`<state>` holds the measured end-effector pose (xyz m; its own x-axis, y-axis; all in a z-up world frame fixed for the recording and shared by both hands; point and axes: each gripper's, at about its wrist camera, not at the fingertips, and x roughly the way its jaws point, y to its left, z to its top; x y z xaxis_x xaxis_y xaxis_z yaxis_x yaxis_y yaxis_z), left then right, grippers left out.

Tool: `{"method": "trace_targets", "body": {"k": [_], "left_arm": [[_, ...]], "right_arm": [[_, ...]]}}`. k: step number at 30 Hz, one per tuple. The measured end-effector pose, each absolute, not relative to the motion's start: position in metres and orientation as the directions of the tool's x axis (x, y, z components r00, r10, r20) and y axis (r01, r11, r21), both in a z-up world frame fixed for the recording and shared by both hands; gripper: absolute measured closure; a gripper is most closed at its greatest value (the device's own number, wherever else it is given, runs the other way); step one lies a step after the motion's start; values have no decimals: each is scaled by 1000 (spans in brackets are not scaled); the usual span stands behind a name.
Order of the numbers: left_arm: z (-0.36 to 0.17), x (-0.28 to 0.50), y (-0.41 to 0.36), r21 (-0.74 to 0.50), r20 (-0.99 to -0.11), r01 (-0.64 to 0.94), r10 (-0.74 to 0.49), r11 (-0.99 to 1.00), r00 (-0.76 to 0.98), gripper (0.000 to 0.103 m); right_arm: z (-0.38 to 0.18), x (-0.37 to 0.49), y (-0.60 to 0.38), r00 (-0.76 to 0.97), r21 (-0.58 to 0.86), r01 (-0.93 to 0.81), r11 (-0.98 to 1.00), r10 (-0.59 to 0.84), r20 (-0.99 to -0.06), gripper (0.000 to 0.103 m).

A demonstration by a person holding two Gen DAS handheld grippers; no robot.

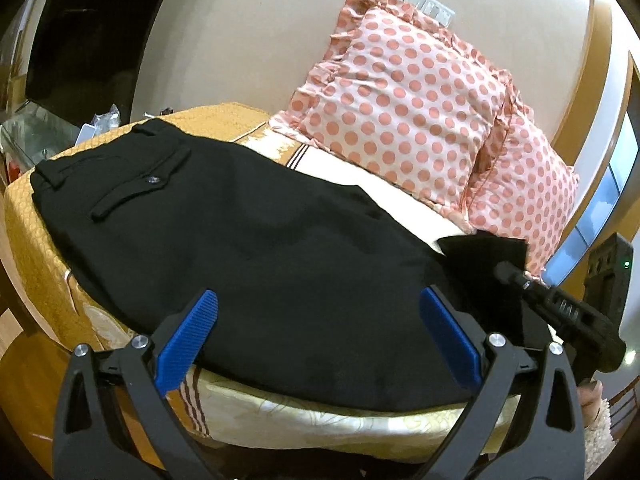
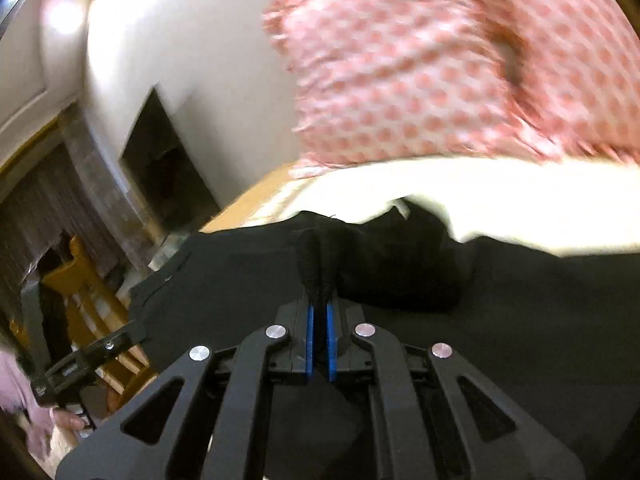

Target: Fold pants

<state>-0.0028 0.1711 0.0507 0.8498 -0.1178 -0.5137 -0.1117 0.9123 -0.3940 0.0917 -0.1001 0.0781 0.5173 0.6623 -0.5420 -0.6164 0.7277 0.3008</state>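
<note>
A: Why is the right hand-held gripper (image 2: 319,280) clamped on the black trousers (image 1: 240,248) on the bed (image 1: 36,248)?
B: Probably to carry that end across; the left hand-held gripper (image 1: 318,336) gapes wide, holding nothing.

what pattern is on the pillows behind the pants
Salmon-pink polka dots on a pale ground, frilled edge; the pillows show sharpest in the left wrist view.

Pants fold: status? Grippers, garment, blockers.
Left gripper open, hovering over black pants lying flat on the bed. Right gripper shut on a pant-leg fold, lifted. Polka-dot pillows sit just beyond the fabric.
</note>
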Motion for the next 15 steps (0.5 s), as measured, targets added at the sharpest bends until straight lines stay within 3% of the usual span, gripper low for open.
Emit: {"method": "trace_targets", "body": {"k": [3, 6, 15], "left_arm": [[54, -5, 164, -339, -510, -96, -98, 936, 854, 2], [55, -8, 161, -304, -508, -96, -76, 948, 858, 2], [59, -19, 182, -358, -474, -163, -28, 919, 880, 2]], "right_arm": [[57, 73, -75, 478, 181, -683, 708, 621, -621, 98], [48, 70, -74, 479, 187, -675, 714, 616, -625, 98], [67, 75, -90, 652, 213, -533, 819, 559, -512, 98]]}}
